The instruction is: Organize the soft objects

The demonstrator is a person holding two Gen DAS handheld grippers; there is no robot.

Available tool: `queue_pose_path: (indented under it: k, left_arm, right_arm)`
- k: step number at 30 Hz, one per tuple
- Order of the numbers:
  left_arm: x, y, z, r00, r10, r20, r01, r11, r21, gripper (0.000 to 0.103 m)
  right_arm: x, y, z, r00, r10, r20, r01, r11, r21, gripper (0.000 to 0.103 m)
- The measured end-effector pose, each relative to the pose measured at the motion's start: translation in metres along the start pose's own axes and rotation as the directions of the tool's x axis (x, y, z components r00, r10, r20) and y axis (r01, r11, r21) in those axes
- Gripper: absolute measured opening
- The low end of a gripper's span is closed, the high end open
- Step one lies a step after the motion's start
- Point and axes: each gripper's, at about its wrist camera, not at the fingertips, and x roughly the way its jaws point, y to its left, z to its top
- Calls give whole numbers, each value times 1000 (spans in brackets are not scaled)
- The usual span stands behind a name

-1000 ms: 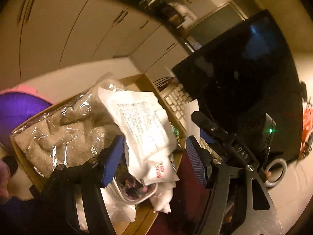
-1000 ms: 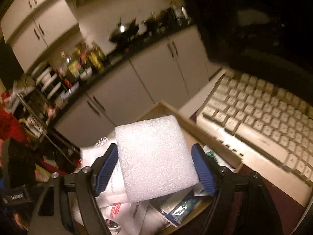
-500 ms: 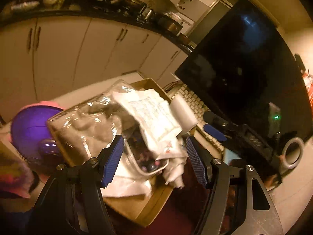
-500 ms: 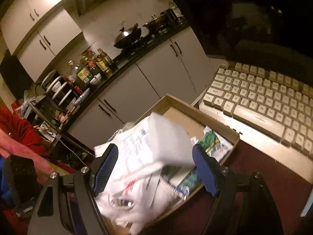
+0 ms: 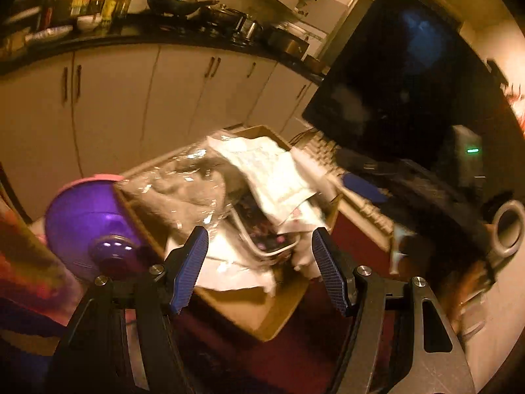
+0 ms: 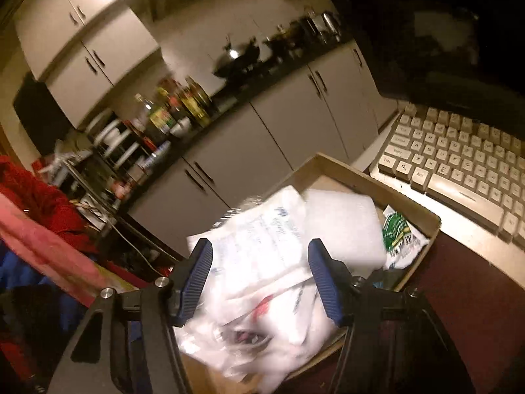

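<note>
Both claws spread, empty — left gripper, right gripper, cardboard box, bag print blurred — unreadable

keyboard, dark monitor, purple ball

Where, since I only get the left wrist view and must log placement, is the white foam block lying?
Observer: The white foam block lies inside the cardboard box, toward its far end, against the printed white bag.
Operator: Is the right claw gripping anything?
Observer: No, the right claw is open, empty, above the bags.
Operator: Anything beside the foam?
Observer: A green-printed packet, by the box wall nearest the keyboard.
</note>
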Motion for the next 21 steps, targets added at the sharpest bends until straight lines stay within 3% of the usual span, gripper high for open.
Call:
queue_pose_path:
  k: [4, 8, 13, 21]
  left_arm:
    - [-5, -13, -12, 995, 97, 34, -100, 989, 105, 67]
    - [-7, -11, -22, 998, 70, 5, -70, 992, 109, 67]
    - [-5, -19, -35, 996, 81, -42, -75, 988, 134, 67]
    - [-10, -34, -45, 991, 129, -25, -123, 978, 169, 67]
  right_arm:
    - [-36, 7, -26, 1000, -11, -6, 12, 998, 55, 65]
    - [-64, 7, -69, 999, 21, 33, -24, 993, 112, 77]
    - [-69, -3, -105, 997, -26, 72, 13, 985, 173, 77]
    - [-75, -15, -124, 996, -66, 67, 47, 966, 254, 77]
